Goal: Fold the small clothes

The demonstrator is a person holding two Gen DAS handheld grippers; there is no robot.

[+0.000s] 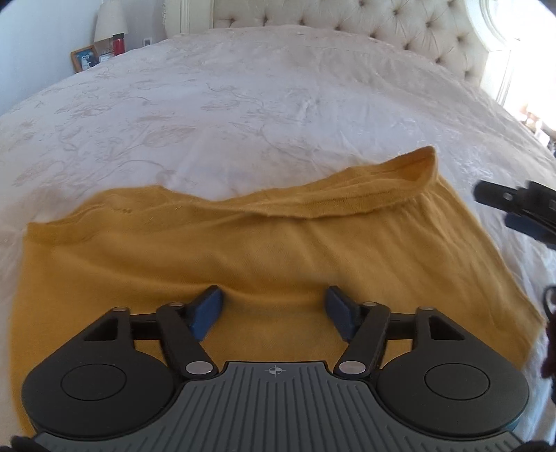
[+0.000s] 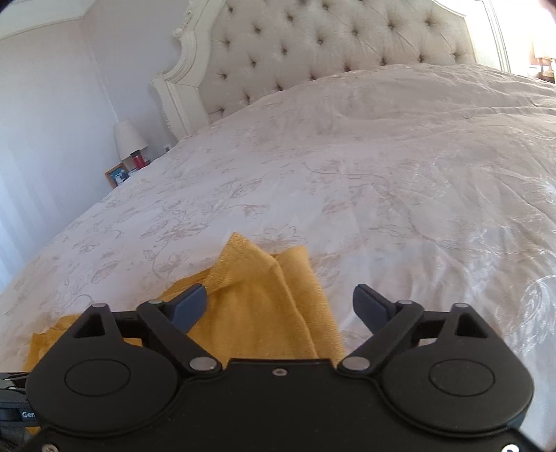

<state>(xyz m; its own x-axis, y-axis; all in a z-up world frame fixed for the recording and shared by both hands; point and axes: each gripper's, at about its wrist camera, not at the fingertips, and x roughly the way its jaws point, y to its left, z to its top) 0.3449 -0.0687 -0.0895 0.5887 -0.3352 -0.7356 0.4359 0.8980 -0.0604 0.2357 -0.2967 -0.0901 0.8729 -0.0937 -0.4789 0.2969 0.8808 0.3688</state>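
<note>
One yellow garment, two open claws.

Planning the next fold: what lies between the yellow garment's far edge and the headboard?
Only bare floral bedspread between the yellow garment and the tufted headboard, in both wrist views.

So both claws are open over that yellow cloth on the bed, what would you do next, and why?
Probably lower the left gripper and pinch the near edge of the yellow garment. It lies spread on the bedspread, seemingly folded once, with nothing between the fingers of either gripper; the right gripper waits open at the corner.
</note>
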